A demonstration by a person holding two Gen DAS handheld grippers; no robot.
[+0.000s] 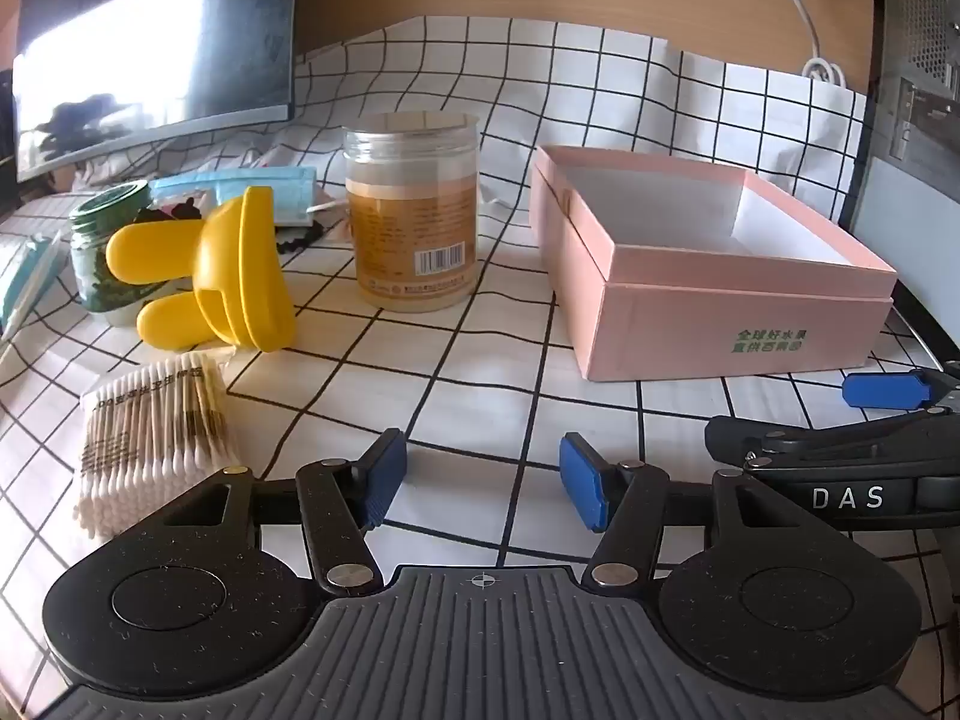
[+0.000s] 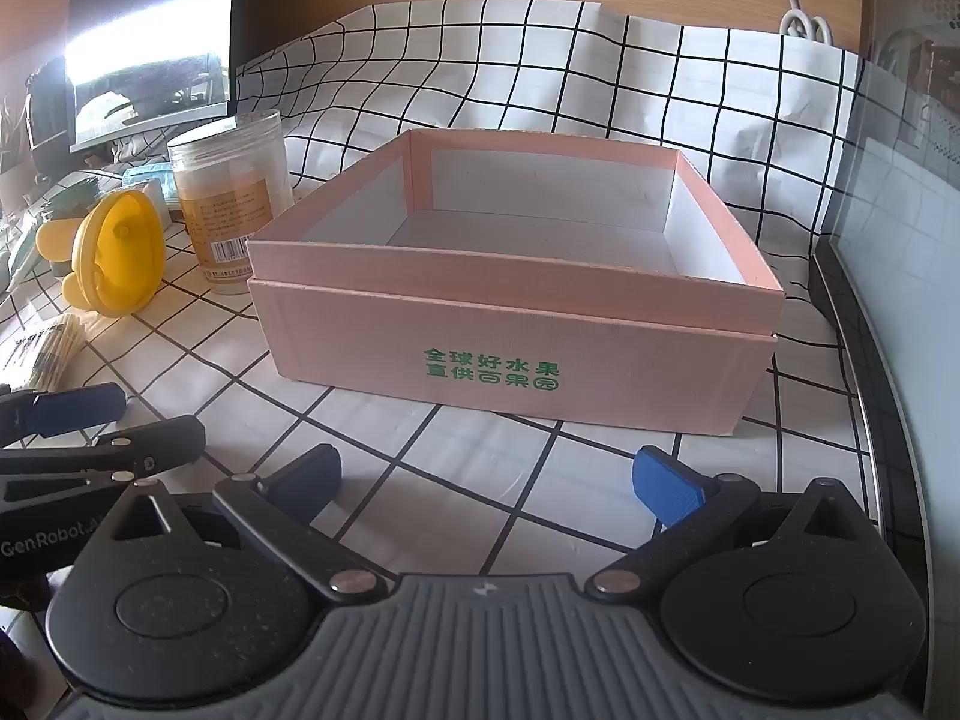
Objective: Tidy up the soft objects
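on the checked cloth (image 1: 480,372): pink box (image 2: 516,324) open, nothing inside. left gripper (image 1: 483,480) jaws apart, nothing between; right gripper (image 2: 486,480) jaws wide apart, nothing between. cotton swab pack (image 1: 156,432) lies left of the left gripper, near the yellow toy (image 1: 240,276).

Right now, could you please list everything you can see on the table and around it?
Box: one, pink, open and empty, right of the jar.
Jar: one, clear plastic with tan label, centre, no lid.
Funnel-shaped toy: one, yellow, lying on its side left of the jar.
Glass jar: one, green contents, behind the yellow toy.
Cotton swabs: one clear pack, white tips, front left.
Face mask: one, light blue, behind the toy.
Tablecloth: one, white with black grid, covering the table.
Monitor: one, dark, back left.
Cable: one, white, back right.
Left gripper: black, blue pads, open, nothing held.
Right gripper: same, open wide, nothing held.
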